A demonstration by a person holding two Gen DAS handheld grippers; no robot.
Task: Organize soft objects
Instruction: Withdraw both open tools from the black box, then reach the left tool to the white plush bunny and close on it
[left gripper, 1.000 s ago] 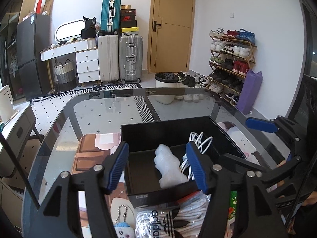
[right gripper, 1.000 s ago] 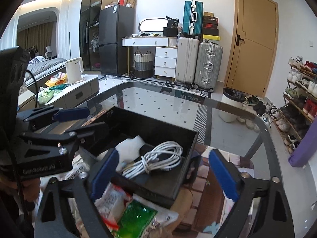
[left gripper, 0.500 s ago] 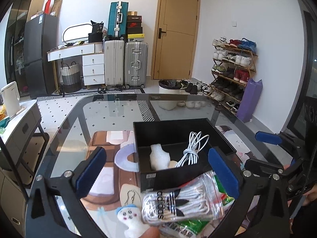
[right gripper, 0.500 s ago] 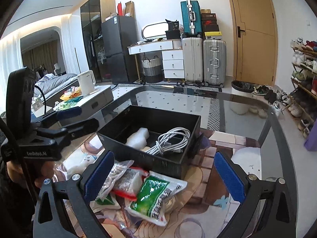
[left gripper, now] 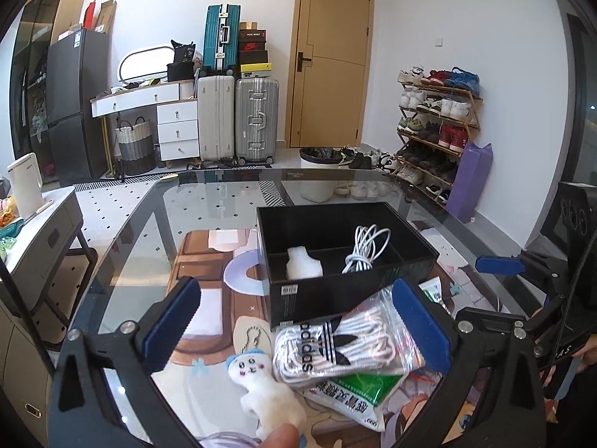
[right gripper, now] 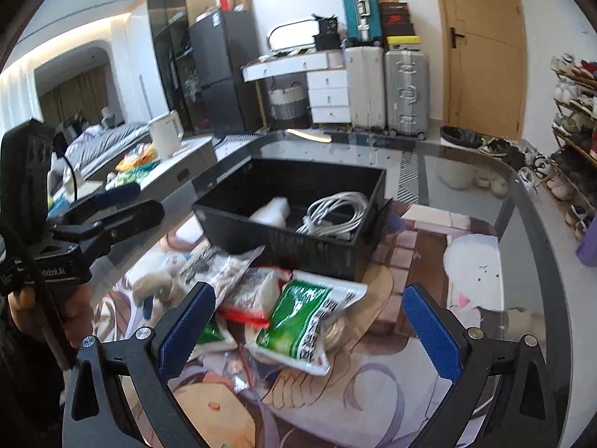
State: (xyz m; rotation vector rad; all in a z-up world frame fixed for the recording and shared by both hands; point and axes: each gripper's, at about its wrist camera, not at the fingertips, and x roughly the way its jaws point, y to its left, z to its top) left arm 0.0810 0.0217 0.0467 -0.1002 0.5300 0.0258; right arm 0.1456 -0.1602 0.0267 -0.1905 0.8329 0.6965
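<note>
A black box (left gripper: 328, 298) on the glass table holds a white foam piece (left gripper: 303, 265) and a coiled white cable (left gripper: 367, 246). In front of it lie a clear bag of adidas socks (left gripper: 335, 347), a green-and-white packet (left gripper: 358, 388) and a white plush keychain (left gripper: 261, 384). My left gripper (left gripper: 294, 298) hangs open over these, touching nothing. In the right wrist view my right gripper (right gripper: 309, 298) is open above the green packet (right gripper: 306, 324) and a red-trimmed packet (right gripper: 250, 295), short of the box (right gripper: 283, 246). The left gripper (right gripper: 145, 199) shows at the left.
A fingertip (left gripper: 283, 436) pokes in at the bottom edge by the plush. A printed mat (left gripper: 209, 261) lies under the glass. Beyond the table's far edge are suitcases (left gripper: 257, 119), a shoe rack (left gripper: 436, 123) and a low cabinet with a kettle (right gripper: 166, 134).
Both grippers have drawn back from the box toward the near edge. The left jaws have opened wide and no longer flank the foam piece, which stays in the box. The loose packets now show.
</note>
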